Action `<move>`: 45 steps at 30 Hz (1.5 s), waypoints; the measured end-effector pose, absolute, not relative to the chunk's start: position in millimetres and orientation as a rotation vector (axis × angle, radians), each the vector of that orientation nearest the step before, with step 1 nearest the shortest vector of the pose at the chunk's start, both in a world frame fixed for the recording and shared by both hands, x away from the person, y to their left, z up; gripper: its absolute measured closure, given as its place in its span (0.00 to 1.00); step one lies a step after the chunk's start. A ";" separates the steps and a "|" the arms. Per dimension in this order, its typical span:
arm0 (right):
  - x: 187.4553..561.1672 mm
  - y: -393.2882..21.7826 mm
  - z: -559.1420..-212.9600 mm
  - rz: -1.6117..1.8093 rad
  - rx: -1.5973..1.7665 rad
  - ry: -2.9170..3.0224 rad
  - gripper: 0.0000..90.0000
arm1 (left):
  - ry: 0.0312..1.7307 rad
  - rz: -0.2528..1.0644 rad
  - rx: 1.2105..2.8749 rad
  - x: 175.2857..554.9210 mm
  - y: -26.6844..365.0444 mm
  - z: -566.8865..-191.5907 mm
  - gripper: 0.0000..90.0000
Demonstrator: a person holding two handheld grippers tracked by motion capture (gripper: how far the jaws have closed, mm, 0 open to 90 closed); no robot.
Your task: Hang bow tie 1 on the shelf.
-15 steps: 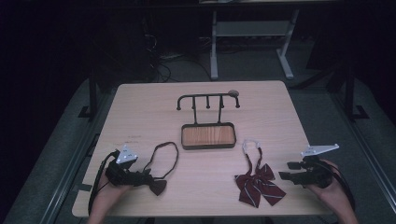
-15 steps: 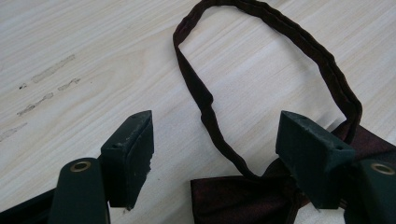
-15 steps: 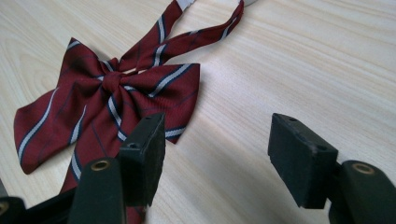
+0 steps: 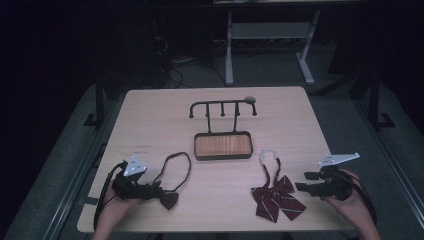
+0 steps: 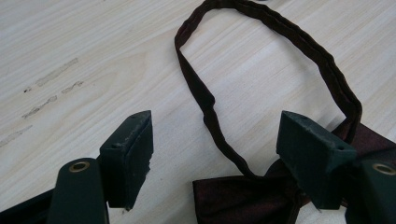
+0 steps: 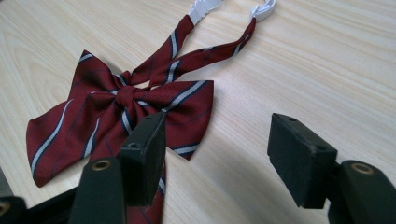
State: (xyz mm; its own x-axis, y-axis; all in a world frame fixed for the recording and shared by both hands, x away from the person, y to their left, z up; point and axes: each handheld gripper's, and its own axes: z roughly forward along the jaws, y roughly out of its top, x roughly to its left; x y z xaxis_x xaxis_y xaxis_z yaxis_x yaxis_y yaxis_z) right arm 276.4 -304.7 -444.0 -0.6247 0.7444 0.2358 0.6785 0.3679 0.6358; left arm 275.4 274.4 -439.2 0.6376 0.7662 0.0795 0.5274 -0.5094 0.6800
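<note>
High view: at seven o'clock on the table [image 4: 150,115] the left gripper [image 4: 159,191] is held with its jaws spread wide, nothing clamped, the dark maroon bow tie [image 4: 169,199] lying just at its tips and the strap loop [image 4: 176,167] laid out toward twelve. At four o'clock the right gripper [image 4: 300,186] is likewise held open, the striped red bow tie [image 4: 275,196] resting just beside it. Farther off, near the centre, a hook rack with a wooden tray [image 4: 222,145] is seen.

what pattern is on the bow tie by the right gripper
Dark red with white and navy diagonal stripes; the striped bow tie shows best in the right gripper view.
</note>
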 end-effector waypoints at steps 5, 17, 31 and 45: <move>276.7 -298.6 -439.4 1.085 1.313 2.533 0.42 | 0.997 0.507 2.231 274.7 273.9 -437.9 0.31; 287.7 -282.8 -422.3 1.047 1.285 2.567 0.44 | 0.998 0.511 2.229 274.0 272.5 -437.6 0.31; 310.5 -259.7 -409.6 0.914 1.278 2.631 0.49 | 0.989 0.516 2.225 274.0 274.1 -436.3 0.30; 356.8 -234.3 -409.3 0.770 1.276 2.687 0.53 | 0.992 0.514 2.230 274.5 275.6 -436.7 0.30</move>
State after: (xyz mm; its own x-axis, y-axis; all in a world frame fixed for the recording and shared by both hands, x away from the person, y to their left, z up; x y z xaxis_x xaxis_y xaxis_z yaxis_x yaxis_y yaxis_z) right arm 356.8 -234.3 -409.3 -0.6530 0.7429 0.1472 0.7081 0.5300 0.4665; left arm 274.5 275.6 -436.7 0.6394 0.7635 0.0911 0.5151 -0.5133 0.6865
